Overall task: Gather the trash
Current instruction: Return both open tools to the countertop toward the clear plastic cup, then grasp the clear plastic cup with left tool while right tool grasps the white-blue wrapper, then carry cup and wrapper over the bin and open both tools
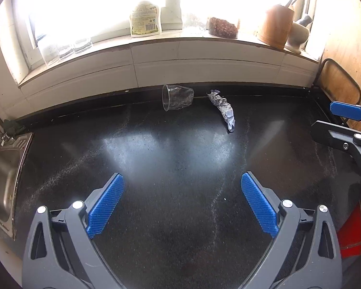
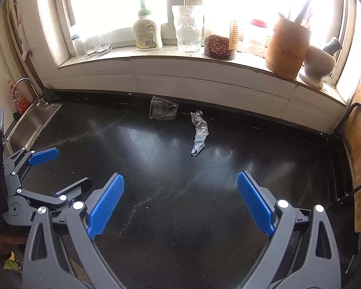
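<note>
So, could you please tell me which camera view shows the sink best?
The right wrist view: the sink shows its basin, rim and faucet beside the countertop. The left wrist view catches only part of the basin at the frame's left edge, with no faucet visible.

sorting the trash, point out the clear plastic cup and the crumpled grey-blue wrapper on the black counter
clear plastic cup (image 2: 163,111), right wrist view, middle of its side wall
crumpled grey-blue wrapper (image 2: 199,132), right wrist view, middle of its twisted length
</note>
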A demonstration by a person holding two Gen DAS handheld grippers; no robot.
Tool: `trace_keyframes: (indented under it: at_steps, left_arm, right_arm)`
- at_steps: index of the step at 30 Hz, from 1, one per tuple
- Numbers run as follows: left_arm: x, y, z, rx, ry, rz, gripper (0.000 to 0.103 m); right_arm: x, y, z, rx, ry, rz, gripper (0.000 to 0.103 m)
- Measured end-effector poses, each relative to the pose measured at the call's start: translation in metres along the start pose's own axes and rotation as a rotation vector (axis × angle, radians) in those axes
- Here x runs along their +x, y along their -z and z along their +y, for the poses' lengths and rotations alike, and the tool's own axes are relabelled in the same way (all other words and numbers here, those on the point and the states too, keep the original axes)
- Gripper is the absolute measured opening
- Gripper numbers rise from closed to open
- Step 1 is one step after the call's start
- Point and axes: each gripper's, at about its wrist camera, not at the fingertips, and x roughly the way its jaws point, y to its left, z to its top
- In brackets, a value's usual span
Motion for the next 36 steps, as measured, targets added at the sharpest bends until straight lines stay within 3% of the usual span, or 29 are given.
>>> trace_keyframes:
  at_steps: [9,21,27,30,32,34,36]
  left_arm:
    - [0.071,-0.052,0.003,0.022,-0.008,0.004,0.095]
    - [0.209,-0.129,0.012,0.074,-0.003,0.038,0.094]
    - [0.253,-0.139,0.016,0.092,0.022,0.058,0.083]
    - [0.258,-0.138,0.013,0.11,0.055,0.047,0.071]
    - [0.255,-0.138,0.008,0.136,0.05,0.027,0.064]
    - [0.25,-0.138,0.004,0.146,0.065,0.022,0.057]
    - [0.243,-0.138,0.002,0.145,0.082,0.018,0.055]
  right_arm:
    - [0.058,-0.028,-0.023,0.015,0.001,0.048,0.092]
    - [0.204,-0.066,-0.045,0.014,-0.002,0.178,0.086]
    - [0.258,-0.073,-0.049,0.002,0.015,0.211,0.073]
    - [0.274,-0.074,-0.05,0.005,0.011,0.23,0.065]
    - [0.281,-0.073,-0.048,0.001,0.014,0.242,0.038]
    - [0.282,-0.072,-0.045,-0.013,0.021,0.239,0.03]
    - [0.28,-0.071,-0.044,-0.007,0.008,0.244,0.028]
